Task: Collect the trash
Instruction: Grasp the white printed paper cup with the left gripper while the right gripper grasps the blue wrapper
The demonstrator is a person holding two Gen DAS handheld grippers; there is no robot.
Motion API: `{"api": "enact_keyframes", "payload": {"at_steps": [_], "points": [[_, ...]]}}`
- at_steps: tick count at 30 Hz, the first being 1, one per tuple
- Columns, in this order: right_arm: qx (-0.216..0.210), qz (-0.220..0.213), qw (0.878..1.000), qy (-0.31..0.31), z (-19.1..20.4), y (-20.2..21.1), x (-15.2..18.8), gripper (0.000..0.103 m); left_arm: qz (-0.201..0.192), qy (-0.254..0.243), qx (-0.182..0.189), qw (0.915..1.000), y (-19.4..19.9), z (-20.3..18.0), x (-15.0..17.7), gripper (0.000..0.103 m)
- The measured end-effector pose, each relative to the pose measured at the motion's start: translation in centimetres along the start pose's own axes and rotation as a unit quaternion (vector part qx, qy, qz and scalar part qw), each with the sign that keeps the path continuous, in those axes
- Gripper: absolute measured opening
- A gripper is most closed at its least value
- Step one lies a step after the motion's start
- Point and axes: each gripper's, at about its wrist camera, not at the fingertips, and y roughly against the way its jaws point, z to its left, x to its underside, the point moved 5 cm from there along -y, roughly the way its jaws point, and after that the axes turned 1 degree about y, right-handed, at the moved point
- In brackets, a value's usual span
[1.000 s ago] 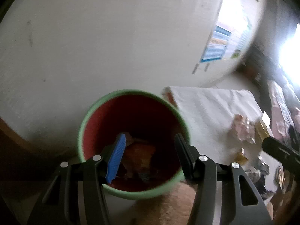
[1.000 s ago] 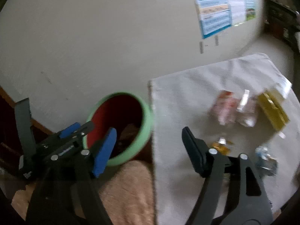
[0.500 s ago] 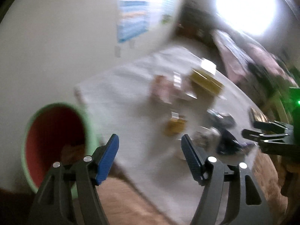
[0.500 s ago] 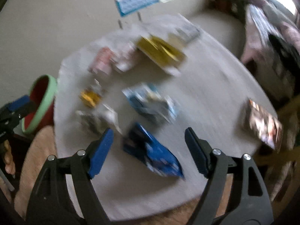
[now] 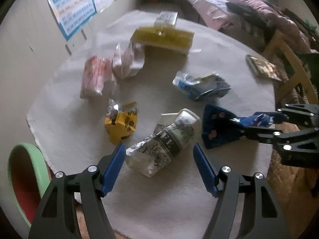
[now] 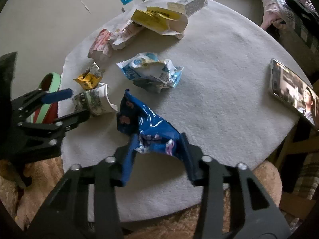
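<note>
The right gripper [image 6: 157, 155] has just been closing, and its fingers [image 6: 127, 165] now pinch the near end of a glossy, crumpled dark blue snack wrapper [image 6: 143, 123] that lies on the round table [image 6: 229, 83] under a fuzzy white cloth. The left gripper [image 5: 159, 167] hovers with its blue-padded fingers [image 5: 113, 165] spread apart, nothing between them, over a squashed paper cup [image 5: 167, 139] printed with dark lettering and line drawings; the lettering is too broken to read. Just beside the cup sits a crinkled yellow foil packet [image 5: 121, 123], and beyond it a torn light blue and white bag [image 6: 151, 71]. Farther back lie a pink striped wrapper [image 5: 93, 75], a whitish pouch [image 5: 127, 59], a flattened yellow paper bag [image 6: 157, 19] and a small pale carton [image 6: 187, 2], all softly blurred. A phone [image 6: 289, 91] with a lit screen rests near the table's right edge. At the left, off the table, a green-rimmed bin [image 5: 24, 181] with a red inside is cut off by the picture's edge. A poster [image 5: 73, 4] hangs on the far wall.
</note>
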Motion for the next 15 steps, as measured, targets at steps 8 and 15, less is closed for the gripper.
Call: {"api": "enact_keyframes", "payload": {"at_steps": [8, 15], "points": [[-0.015, -0.004, 1.0, -0.011, -0.5, 0.3, 0.1, 0.036, 0.014, -0.033, -0.025, 0.999, -0.9, -0.4, -0.2, 0.065], [-0.011, 0.0, 1.0, -0.008, -0.4, 0.1, 0.2, 0.04, 0.036, -0.043, -0.047, 0.9973, -2.9, -0.3, -0.3, 0.065]]}}
